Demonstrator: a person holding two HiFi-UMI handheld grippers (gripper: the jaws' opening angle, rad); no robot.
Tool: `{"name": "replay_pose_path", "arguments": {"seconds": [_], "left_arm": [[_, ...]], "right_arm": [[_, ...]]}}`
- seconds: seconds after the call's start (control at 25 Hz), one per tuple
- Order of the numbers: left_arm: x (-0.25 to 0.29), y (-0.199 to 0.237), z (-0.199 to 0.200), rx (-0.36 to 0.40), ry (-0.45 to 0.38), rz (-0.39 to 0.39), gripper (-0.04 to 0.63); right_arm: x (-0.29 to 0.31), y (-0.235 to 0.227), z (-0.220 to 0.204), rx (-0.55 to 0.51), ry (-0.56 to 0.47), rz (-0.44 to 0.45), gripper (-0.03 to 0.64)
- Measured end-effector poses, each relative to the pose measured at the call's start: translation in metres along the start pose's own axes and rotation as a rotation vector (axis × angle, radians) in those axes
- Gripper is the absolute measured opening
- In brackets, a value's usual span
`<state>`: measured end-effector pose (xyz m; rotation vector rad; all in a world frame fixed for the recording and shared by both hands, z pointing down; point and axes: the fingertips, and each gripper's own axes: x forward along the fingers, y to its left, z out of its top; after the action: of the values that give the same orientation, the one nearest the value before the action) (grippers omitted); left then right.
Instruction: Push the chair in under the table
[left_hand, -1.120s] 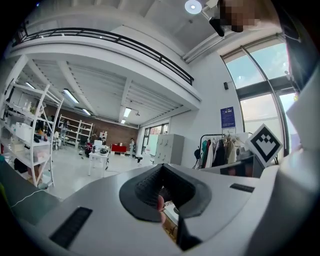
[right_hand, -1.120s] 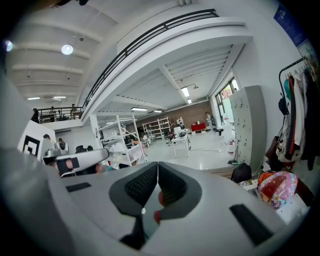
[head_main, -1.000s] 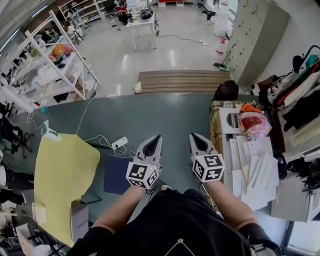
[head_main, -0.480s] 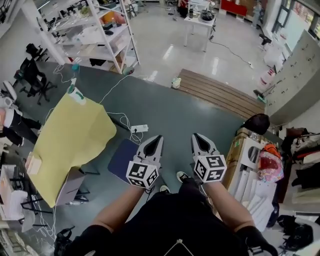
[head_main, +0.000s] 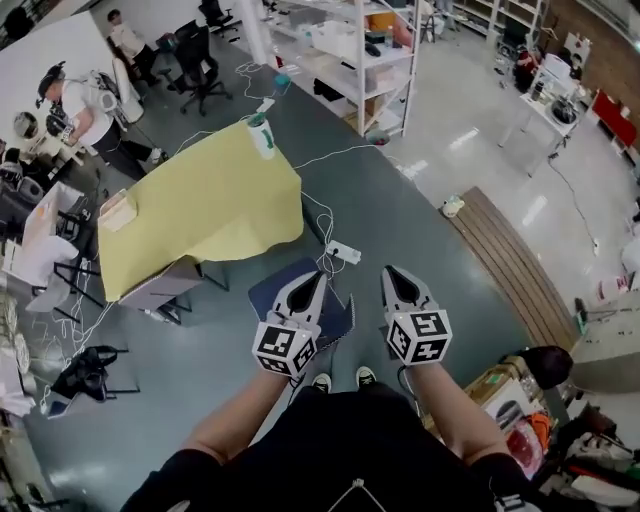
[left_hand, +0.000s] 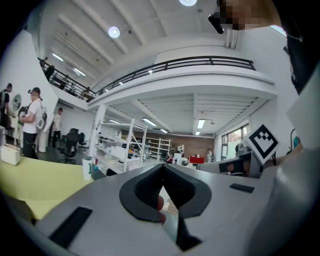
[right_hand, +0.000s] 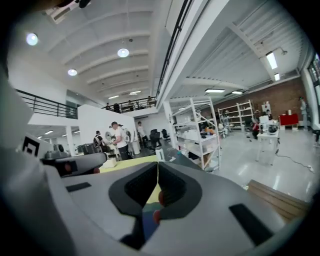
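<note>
Chair (head_main: 338, 322) stands just off the yellow desk's (head_main: 200, 205) near corner, apart from it. Left hand-held gripper (head_main: 316, 275) and right hand-held gripper (head_main: 390, 272) hover above it, both closed and empty. Best to plant both closed tips evenly on its back and push squarely toward the desk.

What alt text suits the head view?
Seen from above, a person holds the left tongs and right tongs shut and empty, side by side over a blue chair beside a yellow-covered table in a workshop.

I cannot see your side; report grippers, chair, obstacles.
Left gripper shut, empty. Right gripper shut, empty. Chair outside yellow table, not pushed in. Power strip lies by chair.
</note>
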<state>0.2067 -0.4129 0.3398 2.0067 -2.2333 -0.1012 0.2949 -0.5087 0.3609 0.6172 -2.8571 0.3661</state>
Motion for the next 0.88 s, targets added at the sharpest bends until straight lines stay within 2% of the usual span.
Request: {"name": "replay_pose_path", "arguments": {"seconds": [0.28, 0.56, 0.72, 0.88], "left_arm": [[-0.055, 0.044, -0.004, -0.013, -0.026, 0.342, 0.009], [-0.137, 0.062, -0.012, -0.023, -0.021, 0.615, 0.011], [-0.19, 0.07, -0.024, -0.032, 0.004, 0.71, 0.009], [-0.22, 0.081, -0.029, -0.021, 0.006, 0.736, 0.009]], "right_arm": [[0.053, 0.04, -0.009, -0.057, 0.083, 0.28, 0.015], [0.077, 0.091, -0.028, -0.105, 0.15, 0.475, 0.015], [0.079, 0.126, -0.041, -0.116, 0.167, 0.525, 0.015], [0.075, 0.151, -0.048, -0.121, 0.164, 0.535, 0.015]]}}
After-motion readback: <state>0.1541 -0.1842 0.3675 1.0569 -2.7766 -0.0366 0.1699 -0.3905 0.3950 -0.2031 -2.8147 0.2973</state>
